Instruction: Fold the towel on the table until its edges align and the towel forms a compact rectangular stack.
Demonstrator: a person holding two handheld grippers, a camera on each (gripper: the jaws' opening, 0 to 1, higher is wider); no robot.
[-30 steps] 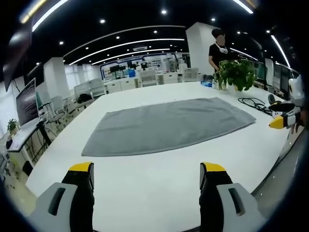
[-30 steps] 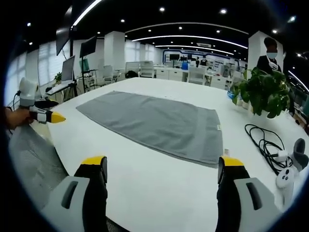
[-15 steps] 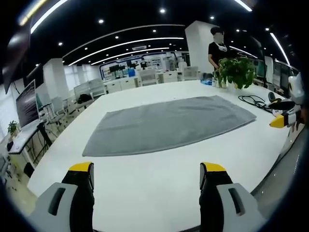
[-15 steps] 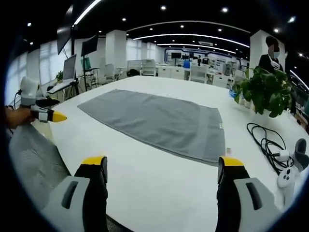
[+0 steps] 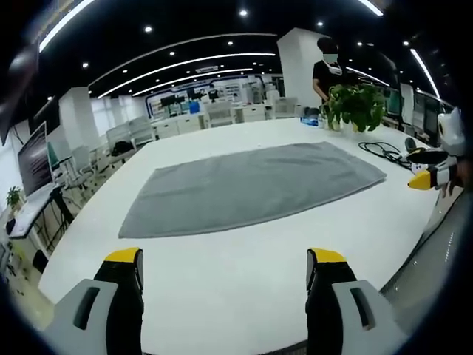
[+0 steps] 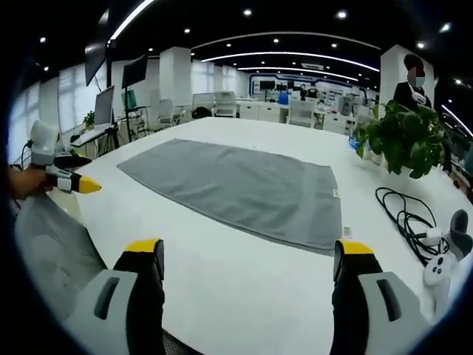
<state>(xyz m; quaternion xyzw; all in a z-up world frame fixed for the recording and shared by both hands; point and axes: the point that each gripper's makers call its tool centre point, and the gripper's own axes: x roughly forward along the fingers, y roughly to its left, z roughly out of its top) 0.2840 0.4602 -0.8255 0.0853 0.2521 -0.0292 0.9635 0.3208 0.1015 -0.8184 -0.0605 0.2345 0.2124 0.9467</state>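
Currently: towel point(image 5: 251, 185) flat on table point(image 5: 222, 281), ahead of both grippers, untouched.
Long axis is seen running crosswise to left gripper point(image 5: 225, 285); right gripper point(image 6: 251, 277) is judged nearer a short edge. Both jaw pairs held apart, empty.

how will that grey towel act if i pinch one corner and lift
The grey towel lies flat and thin on the white table, so it will probably drape limply. Its matte cloth looks easy to grip; the smooth tabletop may let it slide.

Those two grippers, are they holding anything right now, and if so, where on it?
Nothing is held. The left gripper and right gripper are both open, short of the towel, which lies flat on the table.
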